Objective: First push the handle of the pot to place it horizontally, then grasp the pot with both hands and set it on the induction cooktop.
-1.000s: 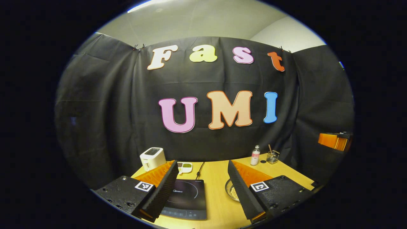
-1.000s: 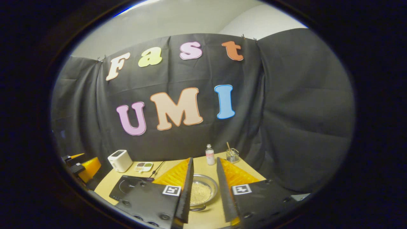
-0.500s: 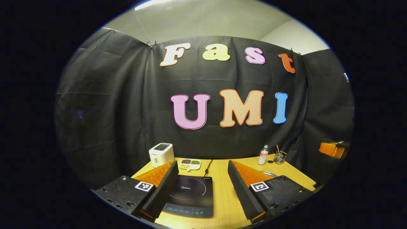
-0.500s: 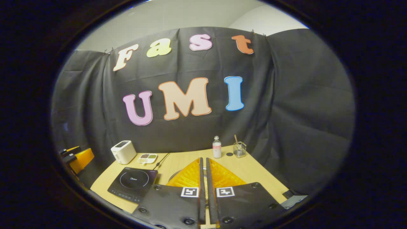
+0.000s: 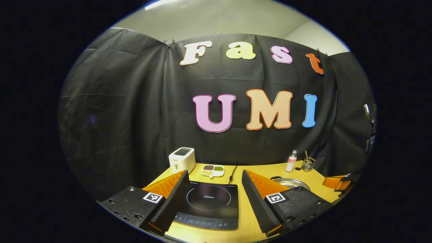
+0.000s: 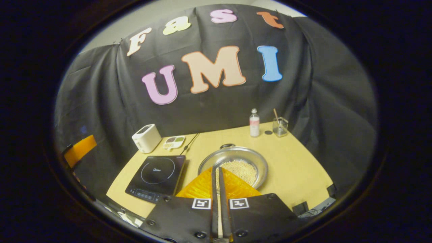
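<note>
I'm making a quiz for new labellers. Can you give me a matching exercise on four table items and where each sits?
Things:
1. toaster
2. pot
3. cooktop
4. bottle

Places:
A. back of the table, beside the glass jar
B. middle of the table, beads inside
C. back left corner
D. front left, left of the pot

Pairs: 1-C, 2-B, 3-D, 4-A

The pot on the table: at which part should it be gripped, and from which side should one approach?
Grip the pot by its thin raised rim, one gripper on each side, coming down from above with open jaws. It is wide, shallow and holds small pale beads, so it probably needs level support. Its dark handle points to the far side.
</note>
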`<state>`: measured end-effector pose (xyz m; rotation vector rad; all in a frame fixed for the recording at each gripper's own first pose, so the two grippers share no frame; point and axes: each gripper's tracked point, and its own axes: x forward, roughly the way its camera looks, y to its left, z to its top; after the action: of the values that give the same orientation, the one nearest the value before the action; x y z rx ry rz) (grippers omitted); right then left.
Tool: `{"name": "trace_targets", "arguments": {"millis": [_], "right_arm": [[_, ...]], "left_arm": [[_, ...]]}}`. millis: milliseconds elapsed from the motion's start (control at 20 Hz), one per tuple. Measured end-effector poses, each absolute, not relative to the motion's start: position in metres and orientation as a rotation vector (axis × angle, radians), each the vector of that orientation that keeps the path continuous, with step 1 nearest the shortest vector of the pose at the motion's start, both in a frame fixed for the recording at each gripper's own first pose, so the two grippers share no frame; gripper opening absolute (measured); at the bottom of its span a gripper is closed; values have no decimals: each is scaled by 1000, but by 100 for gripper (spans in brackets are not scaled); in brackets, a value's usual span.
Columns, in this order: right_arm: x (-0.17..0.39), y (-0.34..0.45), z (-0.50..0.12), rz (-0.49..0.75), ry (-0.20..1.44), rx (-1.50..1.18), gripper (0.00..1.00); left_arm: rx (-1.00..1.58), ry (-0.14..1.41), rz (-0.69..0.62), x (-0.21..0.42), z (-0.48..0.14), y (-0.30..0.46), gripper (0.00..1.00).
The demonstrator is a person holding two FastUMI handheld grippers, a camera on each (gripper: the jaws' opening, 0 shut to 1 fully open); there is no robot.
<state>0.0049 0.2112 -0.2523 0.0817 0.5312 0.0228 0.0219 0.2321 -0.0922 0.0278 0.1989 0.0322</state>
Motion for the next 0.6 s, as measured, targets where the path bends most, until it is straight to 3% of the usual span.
{"name": "trace_targets", "arguments": {"millis": [50, 150, 200, 400, 450, 600], "right_arm": [[6, 213, -264, 26, 559, 86, 0], [9, 214, -287, 28, 617, 82, 16], [11, 214, -297, 28, 644, 85, 0], [4, 223, -340, 58, 782, 109, 0], [1, 224, -354, 64, 822, 120, 7], [-6, 230, -379, 81, 922, 172, 0]], "left_arm": [[30, 201, 37, 24, -92, 234, 95], [31, 204, 45, 27, -93, 235, 95], [32, 206, 48, 28, -93, 236, 95], [48, 214, 55, 27, -97, 240, 92], [50, 215, 60, 28, -97, 242, 92], [40, 218, 77, 27, -100, 248, 95]]}}
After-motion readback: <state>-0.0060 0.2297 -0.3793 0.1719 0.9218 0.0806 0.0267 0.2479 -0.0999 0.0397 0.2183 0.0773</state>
